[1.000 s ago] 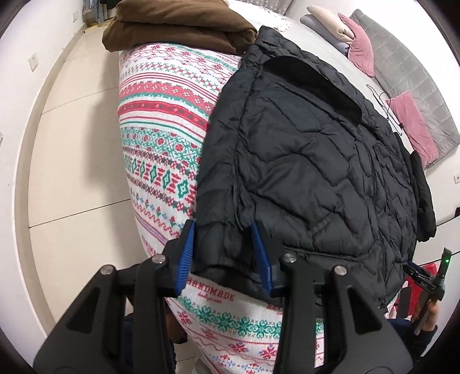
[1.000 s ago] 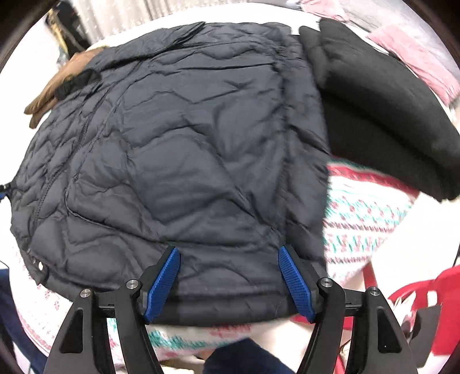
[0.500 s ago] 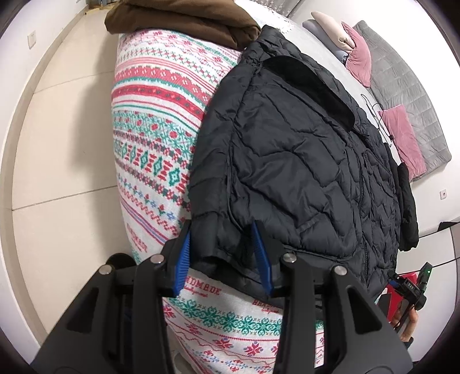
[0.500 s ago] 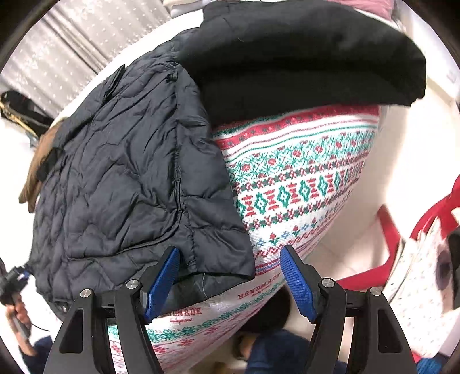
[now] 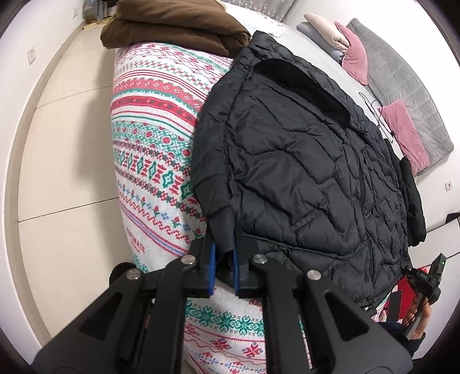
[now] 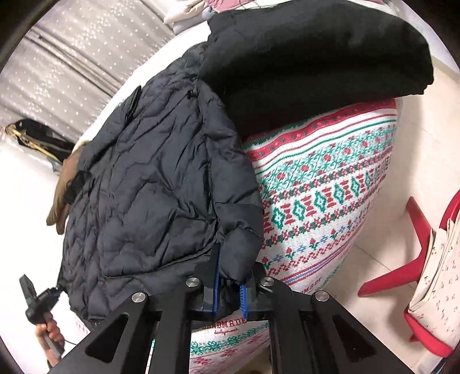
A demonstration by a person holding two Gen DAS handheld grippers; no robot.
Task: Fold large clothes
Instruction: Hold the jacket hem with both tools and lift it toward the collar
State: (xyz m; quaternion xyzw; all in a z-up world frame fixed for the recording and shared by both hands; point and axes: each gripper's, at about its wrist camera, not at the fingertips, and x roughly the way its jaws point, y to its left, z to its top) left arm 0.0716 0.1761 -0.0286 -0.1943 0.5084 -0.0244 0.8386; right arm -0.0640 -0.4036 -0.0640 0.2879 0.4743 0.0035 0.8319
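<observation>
Black quilted jacket (image 5: 302, 172) is spread flat on the patterned blanket (image 5: 155, 149) — no fold is made yet. Its hem corners are clamped by the still-closing left gripper (image 5: 222, 266) and the right gripper (image 6: 230, 290) — every fold remains.

jacket (image 5: 302, 178) on bedspread (image 5: 155, 161), folded pile (image 5: 172, 26) behind

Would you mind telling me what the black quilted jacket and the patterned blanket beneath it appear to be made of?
The black quilted jacket looks like thin synthetic shell, perhaps nylon, with padded fill: faint sheen, stitched puffy channels, fine wrinkles. Its collar seems matte and plush, maybe fleece. The patterned blanket looks knitted or woven, cotton or acrylic: matte, with blocky red and green stitch-like motifs.
</observation>
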